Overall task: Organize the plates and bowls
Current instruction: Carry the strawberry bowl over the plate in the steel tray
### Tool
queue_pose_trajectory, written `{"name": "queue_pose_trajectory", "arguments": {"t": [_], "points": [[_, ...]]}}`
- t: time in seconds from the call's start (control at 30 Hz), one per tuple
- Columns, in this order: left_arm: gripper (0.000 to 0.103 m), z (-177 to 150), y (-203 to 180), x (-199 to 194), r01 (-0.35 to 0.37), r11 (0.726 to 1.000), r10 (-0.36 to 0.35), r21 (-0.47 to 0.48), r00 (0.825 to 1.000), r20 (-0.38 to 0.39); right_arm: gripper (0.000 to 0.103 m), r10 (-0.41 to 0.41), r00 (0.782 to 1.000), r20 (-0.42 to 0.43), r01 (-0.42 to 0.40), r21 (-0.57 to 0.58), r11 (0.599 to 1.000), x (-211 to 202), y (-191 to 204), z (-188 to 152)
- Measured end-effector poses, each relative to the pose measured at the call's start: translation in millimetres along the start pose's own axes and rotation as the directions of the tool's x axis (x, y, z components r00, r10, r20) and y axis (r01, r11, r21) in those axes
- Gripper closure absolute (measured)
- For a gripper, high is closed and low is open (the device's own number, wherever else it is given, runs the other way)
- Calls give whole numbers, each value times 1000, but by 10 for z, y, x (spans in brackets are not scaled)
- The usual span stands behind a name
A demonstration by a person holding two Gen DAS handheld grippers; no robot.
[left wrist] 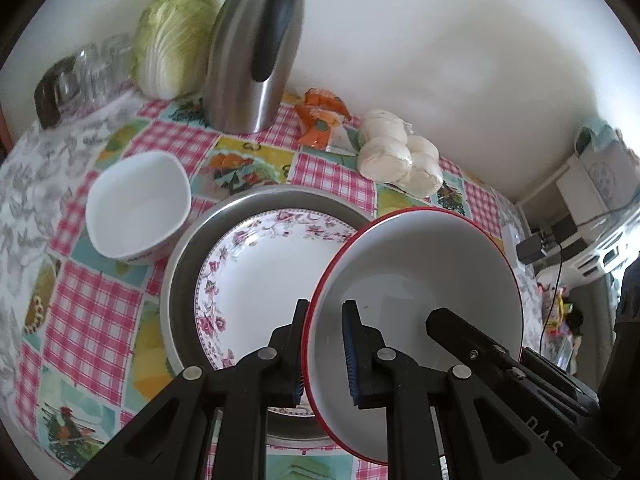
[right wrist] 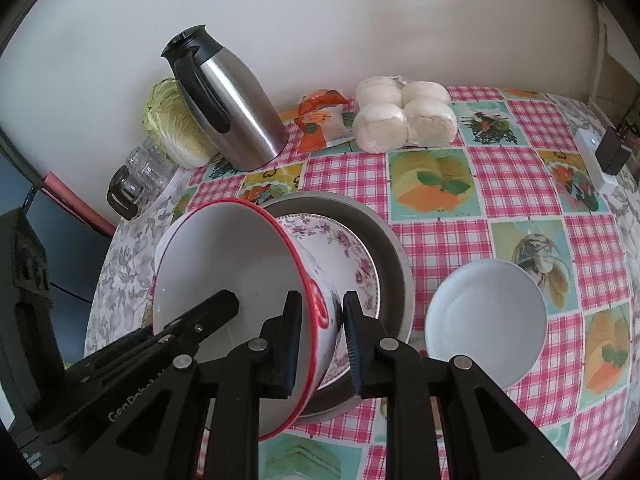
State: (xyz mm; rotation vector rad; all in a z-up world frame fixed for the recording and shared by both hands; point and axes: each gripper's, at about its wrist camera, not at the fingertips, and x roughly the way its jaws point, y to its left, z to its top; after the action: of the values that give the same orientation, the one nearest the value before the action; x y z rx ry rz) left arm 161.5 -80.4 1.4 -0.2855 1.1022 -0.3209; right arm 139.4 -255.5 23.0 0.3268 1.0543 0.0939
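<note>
Under my fingers, checked tablecloth (left wrist: 100, 320) carries everything. Grey metal pan (left wrist: 180, 280) sits just ahead of my left fingertips, floral plate (left wrist: 264, 276) lying flat inside it. Red-rimmed bowl (left wrist: 420, 280) hangs tilted over the pan and plate, gripped from both sides. My left gripper (left wrist: 326, 356) is nearly closed, pinching the bowl's rim, 1 pad outside, 1 inside. My right gripper (right wrist: 322, 344) is clamped on the opposite wall the same way, over the red pattern. Steel thermos jug (left wrist: 248, 64) stands well beyond the pan, at the wall. Cabbage (left wrist: 172, 40) leans just left of the jug. Square white bowl (left wrist: 138, 208) rests left of my left fingers, beside the pan. Round white bowl (right wrist: 486, 320) sits right of my right fingers, near the pan. Bagged buns (left wrist: 400, 156) and an orange packet (left wrist: 320, 120) lie far ahead. Glasses (left wrist: 96, 68) cluster far left.
</note>
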Motion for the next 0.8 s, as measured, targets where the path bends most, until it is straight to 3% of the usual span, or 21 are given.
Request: {"name": "queue_pose_trajectory", "arguments": {"t": [0.33,0.8], "points": [[85,70,203,66,24,998,-26,-56,999,-20,81,8,1000,-4,-8,-19,1000,162,98,95],[85,88,416,225,-16,994,11,-111,999,-51,81,-11,999,-46,9,-38,999,489,202,80]]}}
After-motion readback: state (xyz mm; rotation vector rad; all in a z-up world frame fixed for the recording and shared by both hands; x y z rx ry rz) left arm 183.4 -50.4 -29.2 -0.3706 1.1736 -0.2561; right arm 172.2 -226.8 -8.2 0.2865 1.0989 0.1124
